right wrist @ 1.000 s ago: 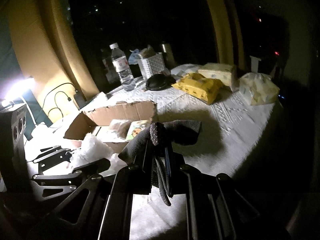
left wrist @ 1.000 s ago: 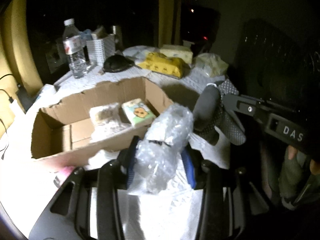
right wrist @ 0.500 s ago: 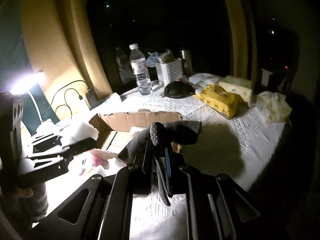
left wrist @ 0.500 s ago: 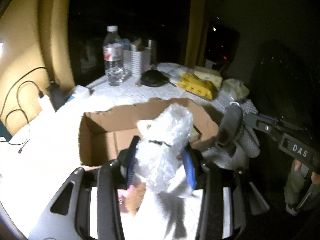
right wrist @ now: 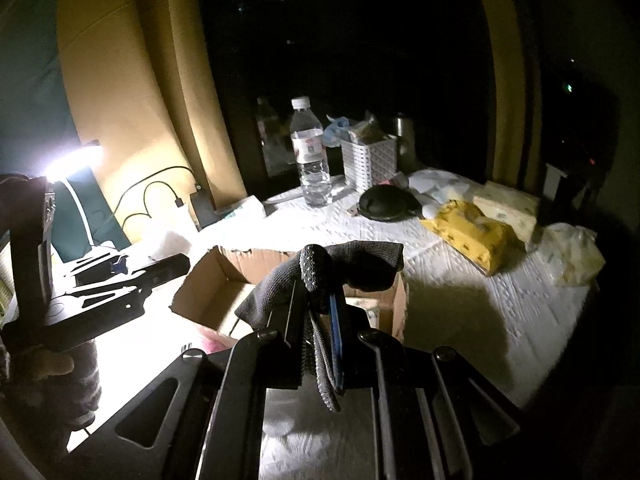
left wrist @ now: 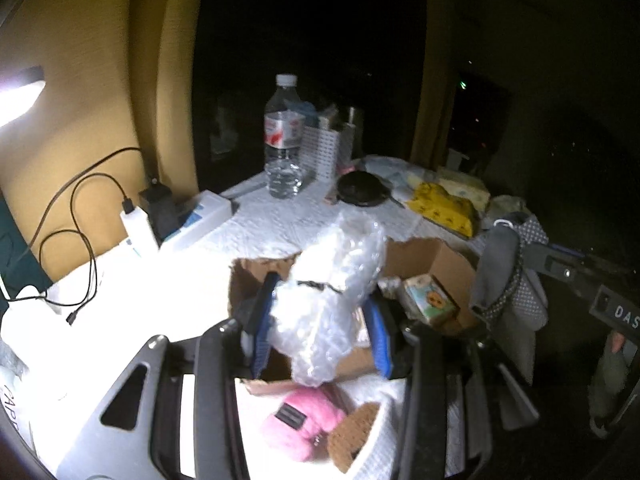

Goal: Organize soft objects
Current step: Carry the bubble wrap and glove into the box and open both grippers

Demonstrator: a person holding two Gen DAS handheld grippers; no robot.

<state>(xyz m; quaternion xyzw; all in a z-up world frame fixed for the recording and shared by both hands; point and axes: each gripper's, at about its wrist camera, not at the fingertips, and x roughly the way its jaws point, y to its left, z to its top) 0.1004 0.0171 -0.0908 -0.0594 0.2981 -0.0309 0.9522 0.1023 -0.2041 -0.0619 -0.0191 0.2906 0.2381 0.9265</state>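
My left gripper (left wrist: 320,312) is shut on a wad of clear bubble wrap (left wrist: 332,296) and holds it above the near edge of an open cardboard box (left wrist: 436,256). A small tissue pack (left wrist: 430,300) lies in the box. My right gripper (right wrist: 316,304) is shut on a grey dotted glove (right wrist: 340,268), held above the box (right wrist: 256,260); the glove also shows in the left wrist view (left wrist: 508,276). A pink plush item (left wrist: 304,424) lies on the table below my left gripper.
On the white tablecloth (right wrist: 460,292) stand a water bottle (right wrist: 310,156), a white basket (right wrist: 370,158), a black cap (right wrist: 386,202), a yellow tissue pack (right wrist: 472,236) and other packs (right wrist: 572,254). A lamp (right wrist: 72,158), charger cables (left wrist: 80,216) and a power bank (left wrist: 138,230) are at left.
My left gripper has swung left and nearer the box with the bubble wrap. My right gripper has moved over the box with the glove. The pink plush has come into view.
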